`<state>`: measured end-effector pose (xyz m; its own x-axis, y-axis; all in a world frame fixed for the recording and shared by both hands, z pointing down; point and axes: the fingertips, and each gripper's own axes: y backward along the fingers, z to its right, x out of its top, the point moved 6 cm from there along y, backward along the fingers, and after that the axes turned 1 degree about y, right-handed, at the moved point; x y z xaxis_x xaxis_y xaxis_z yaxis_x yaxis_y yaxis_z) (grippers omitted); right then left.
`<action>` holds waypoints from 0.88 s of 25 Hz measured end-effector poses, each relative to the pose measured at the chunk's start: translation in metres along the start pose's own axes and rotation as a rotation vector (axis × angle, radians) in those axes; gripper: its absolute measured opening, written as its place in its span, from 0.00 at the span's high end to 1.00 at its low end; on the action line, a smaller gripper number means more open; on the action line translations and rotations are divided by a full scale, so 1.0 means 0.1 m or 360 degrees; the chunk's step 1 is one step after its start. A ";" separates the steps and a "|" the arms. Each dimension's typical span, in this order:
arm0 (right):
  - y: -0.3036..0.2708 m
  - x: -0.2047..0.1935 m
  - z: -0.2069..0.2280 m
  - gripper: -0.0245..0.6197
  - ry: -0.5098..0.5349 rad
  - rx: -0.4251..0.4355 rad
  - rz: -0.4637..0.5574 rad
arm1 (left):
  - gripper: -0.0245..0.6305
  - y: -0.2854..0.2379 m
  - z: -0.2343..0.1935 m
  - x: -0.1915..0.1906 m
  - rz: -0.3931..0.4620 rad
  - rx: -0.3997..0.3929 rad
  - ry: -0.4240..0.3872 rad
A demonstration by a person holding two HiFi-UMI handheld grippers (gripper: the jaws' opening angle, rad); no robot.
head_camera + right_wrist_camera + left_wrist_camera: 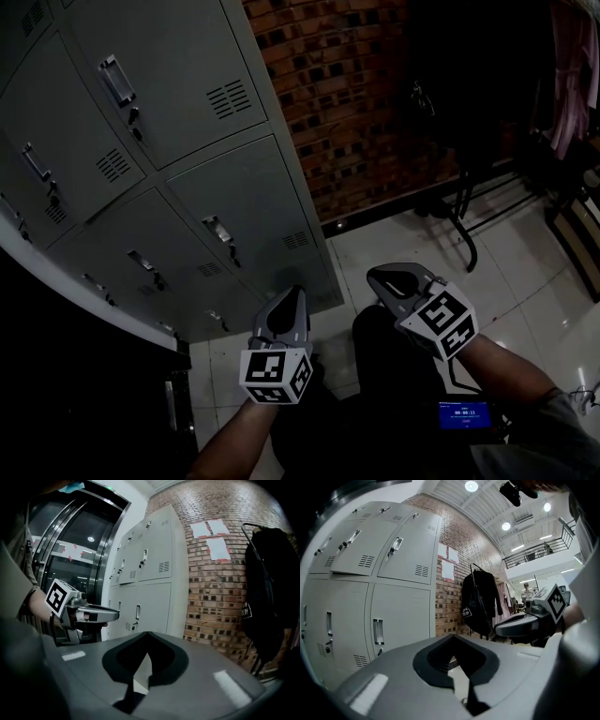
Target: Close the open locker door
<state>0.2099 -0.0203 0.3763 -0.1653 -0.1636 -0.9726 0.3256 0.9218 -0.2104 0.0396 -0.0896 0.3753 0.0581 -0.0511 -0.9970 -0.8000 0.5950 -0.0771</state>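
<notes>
Head view: a bank of grey lockers [244,216] stands beside a brick wall [347,103]. Which door is ajar cannot be told from this steep angle. The left gripper [292,298] and right gripper [389,277] hang low over the tiled floor [525,281], clear of the lockers.

Left gripper view: the locker door [351,550], upper row, second column from the brick, stands slightly ajar, with its lower edge jutting out. This gripper's jaws are pressed together, with nothing between them.

Right gripper view: the locker door [124,569] tilts out a little from its neighbours. The jaws here are likewise pressed together and empty.
</notes>
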 end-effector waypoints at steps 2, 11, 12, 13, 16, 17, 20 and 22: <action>0.00 -0.01 0.02 0.95 -0.0006 -0.0011 -0.0002 | 0.96 -0.02 -0.01 -0.02 -0.0010 0.0000 0.0001; 0.02 -0.01 0.06 0.95 0.0010 -0.0042 -0.0006 | 0.96 -0.05 0.08 -0.07 -0.0029 -0.0050 -0.0013; 0.01 -0.01 0.05 0.95 0.0013 -0.0041 -0.0004 | 0.96 -0.05 0.08 -0.08 -0.0028 -0.0054 -0.0016; 0.01 -0.01 0.05 0.95 0.0018 -0.0041 -0.0003 | 0.96 -0.06 0.09 -0.08 -0.0024 -0.0057 -0.0019; -0.02 -0.02 0.06 0.95 0.0030 -0.0036 0.0000 | 0.96 -0.08 0.08 -0.08 -0.0008 -0.0056 -0.0022; -0.02 -0.03 0.06 0.95 0.0030 -0.0034 0.0002 | 0.96 -0.08 0.08 -0.07 -0.0004 -0.0054 -0.0022; -0.03 -0.05 0.06 0.95 0.0023 -0.0029 0.0001 | 0.96 -0.08 0.08 -0.08 -0.0002 -0.0051 -0.0020; -0.04 -0.05 0.06 0.95 0.0022 -0.0028 0.0000 | 0.96 -0.09 0.07 -0.09 -0.0006 -0.0053 -0.0020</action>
<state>0.2151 -0.0256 0.3818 -0.1781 -0.1590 -0.9711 0.3090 0.9279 -0.2086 0.0505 -0.0885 0.3851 0.0685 -0.0429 -0.9967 -0.8193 0.5676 -0.0808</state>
